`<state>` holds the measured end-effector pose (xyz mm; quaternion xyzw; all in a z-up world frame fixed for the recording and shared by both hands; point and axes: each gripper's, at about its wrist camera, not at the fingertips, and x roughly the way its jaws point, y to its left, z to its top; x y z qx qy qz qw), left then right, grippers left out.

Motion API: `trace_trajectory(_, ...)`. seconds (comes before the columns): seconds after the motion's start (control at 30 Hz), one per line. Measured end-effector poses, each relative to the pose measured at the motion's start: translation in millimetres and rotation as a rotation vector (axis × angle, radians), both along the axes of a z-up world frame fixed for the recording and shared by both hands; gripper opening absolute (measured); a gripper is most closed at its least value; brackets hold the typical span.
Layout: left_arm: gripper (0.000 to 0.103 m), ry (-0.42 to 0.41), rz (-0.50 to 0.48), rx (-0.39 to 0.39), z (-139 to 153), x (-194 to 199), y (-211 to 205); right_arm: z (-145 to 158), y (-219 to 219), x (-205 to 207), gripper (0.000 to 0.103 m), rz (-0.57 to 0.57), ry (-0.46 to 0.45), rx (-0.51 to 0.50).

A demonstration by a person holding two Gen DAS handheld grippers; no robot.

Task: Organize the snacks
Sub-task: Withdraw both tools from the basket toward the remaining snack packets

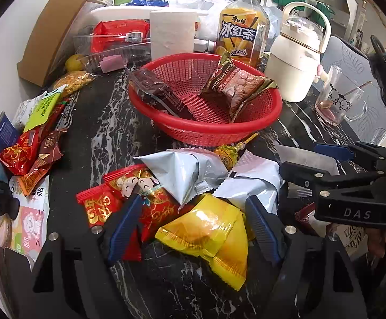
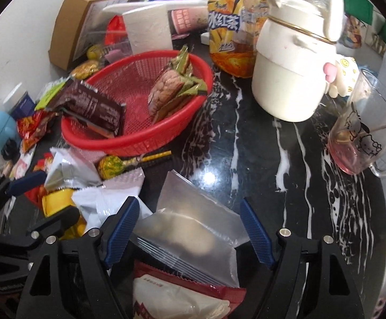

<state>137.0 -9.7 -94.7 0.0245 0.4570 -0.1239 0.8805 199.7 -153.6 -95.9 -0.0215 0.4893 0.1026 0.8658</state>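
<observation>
Black marble-veined tabletop point(image 1: 86, 133), glossy and crowded, filling the left wrist view. Red plastic mesh basket point(image 1: 206, 98) at centre frame, round and perforated, already holding a dark brown wrapped bar point(image 1: 161, 93) against its left rim and a brown-and-gold cereal packet point(image 1: 238, 87) toward its right. Loose snacks heaped at lower centre: crinkled silver foil pouch point(image 1: 190, 175), red festive packet point(image 1: 150, 199), shiny yellow packet point(image 1: 209, 234). Left hand-held gripper point(image 1: 193, 228) released, blue ribbed pads spread on either side of the yellow packet, nothing clasped. Right hand-held gripper point(image 1: 312, 164) entering at right frame, likewise spread. Tall iced-tea bottle point(image 1: 242, 32), paper roll point(image 1: 171, 32) and cream kettle point(image 1: 296, 61) across the upper frame.

Same dark tabletop in the right wrist view, with a bare glossy stretch at centre right. Basket point(image 2: 139, 111) at centre left, a lollipop point(image 2: 113, 167) in yellow-green foil just below its rim. Right hand-held gripper point(image 2: 190, 226) released, pads standing wide around a frosted clear pouch point(image 2: 190, 212), a red-and-white packet point(image 2: 179, 297) below it at bottom frame. Cartoon-printed glass mug point(image 2: 360, 133) at right, well apart.

Judged best: closing squarely across a packet's flat middle rather than its slippery sealed edge, squeezing gently to spare brittle contents, lifting clear of neighbouring wrappers, then lowering into the basket's open centre.
</observation>
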Motion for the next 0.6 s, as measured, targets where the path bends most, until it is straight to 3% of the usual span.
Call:
trace_trajectory(0.17,0.079,0.036,-0.045,-0.007,-5.9,-1.6,-4.2,-1.4,5.2,-2.7,0.075,0.046,-0.011,-0.041)
trace_trajectory(0.3,0.079,0.110,-0.059,-0.086,-17.0,-2.2,-1.5,-1.5,10.8,-11.6,0.070,0.087,-0.025,-0.077)
trace_trajectory(0.4,0.078,0.105,-0.054,-0.108,-17.4,-6.0,1.9,-1.5,10.5,-16.4,0.068,0.102,-0.023,-0.084)
trace_trajectory(0.47,0.069,0.098,-0.064,-0.106,-16.9,-10.6,2.1,-0.9,8.1,-20.7,0.066,0.104,-0.016,-0.075)
trace_trajectory(0.6,0.069,0.084,-0.091,-0.093,-13.9,-21.1,-0.5,-0.4,4.9,-36.2,0.066,0.128,-0.011,-0.060)
